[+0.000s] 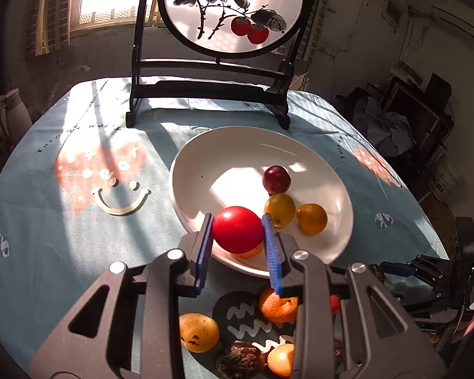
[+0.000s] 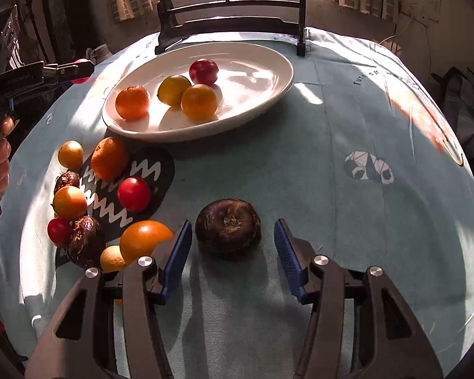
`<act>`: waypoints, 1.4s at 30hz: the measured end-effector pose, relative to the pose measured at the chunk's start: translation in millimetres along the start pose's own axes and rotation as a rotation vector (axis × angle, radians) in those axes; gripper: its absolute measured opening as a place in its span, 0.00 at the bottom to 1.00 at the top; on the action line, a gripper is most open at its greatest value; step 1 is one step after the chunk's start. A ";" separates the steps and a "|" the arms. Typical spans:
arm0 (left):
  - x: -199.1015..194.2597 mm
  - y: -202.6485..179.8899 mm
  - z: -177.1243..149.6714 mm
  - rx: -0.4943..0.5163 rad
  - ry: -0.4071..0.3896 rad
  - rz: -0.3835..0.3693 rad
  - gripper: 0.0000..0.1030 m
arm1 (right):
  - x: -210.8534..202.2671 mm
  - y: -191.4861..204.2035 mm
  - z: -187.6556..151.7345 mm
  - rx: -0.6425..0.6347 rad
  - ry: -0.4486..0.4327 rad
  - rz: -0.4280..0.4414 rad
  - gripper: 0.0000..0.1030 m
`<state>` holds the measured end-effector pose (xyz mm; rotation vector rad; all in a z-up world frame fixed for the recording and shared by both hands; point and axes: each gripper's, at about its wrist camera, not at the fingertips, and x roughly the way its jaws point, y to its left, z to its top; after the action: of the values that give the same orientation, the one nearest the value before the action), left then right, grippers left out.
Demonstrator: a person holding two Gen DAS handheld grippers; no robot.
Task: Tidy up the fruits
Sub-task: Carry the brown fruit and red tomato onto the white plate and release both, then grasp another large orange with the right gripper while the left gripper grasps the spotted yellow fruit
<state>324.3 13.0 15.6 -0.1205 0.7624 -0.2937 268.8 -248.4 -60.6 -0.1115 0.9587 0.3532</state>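
Note:
My left gripper [image 1: 238, 228] is shut on a red fruit [image 1: 237, 229] and holds it above the near rim of the white plate [image 1: 192, 170]. The plate holds a dark red fruit [image 1: 276, 179], two yellow-orange fruits [image 1: 280, 209] and an orange fruit, partly hidden under the red one. My right gripper [image 2: 233, 237] is open, its jaws either side of a dark brown fruit [image 2: 228, 226] lying on the tablecloth. The plate [image 2: 268, 63] and its fruits also show in the right wrist view. The left gripper [image 2: 69, 69] appears at that view's far left.
Several loose fruits lie on the cloth in front of the plate: orange [image 2: 109, 158], red [image 2: 134, 194], yellow [image 2: 70, 154] and dark brown [image 2: 85, 241] ones. A framed round painting on a dark stand [image 1: 211, 88] stands behind the plate. The round table's edge [image 1: 426, 214] drops off to the right.

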 end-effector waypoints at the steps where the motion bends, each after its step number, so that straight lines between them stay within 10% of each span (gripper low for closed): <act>1: -0.7 -1.1 -0.6 0.004 0.000 -0.001 0.30 | 0.4 1.2 -0.3 0.000 -0.011 -0.001 0.48; 20: 50.4 19.5 9.7 -0.063 0.076 -0.005 0.30 | 24.9 4.0 103.6 0.157 -0.250 0.082 0.42; 22: 49.3 18.0 10.2 -0.054 0.068 0.010 0.51 | 28.8 6.0 104.4 0.151 -0.228 0.079 0.46; 24: 39.8 15.8 10.2 -0.047 0.027 0.049 0.77 | 21.3 5.7 100.9 0.157 -0.230 0.081 0.52; 29: 13.7 12.3 4.0 -0.022 -0.004 0.071 0.88 | -10.3 7.8 81.8 0.134 -0.269 0.102 0.56; 42: -24.7 31.1 -48.8 -0.078 -0.009 0.162 0.92 | -23.1 19.5 -0.9 0.120 -0.102 0.284 0.56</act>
<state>280.2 50.0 -9.8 -0.1329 0.7707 -0.1094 249.3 -236.0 -41.0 0.1532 0.8932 0.5561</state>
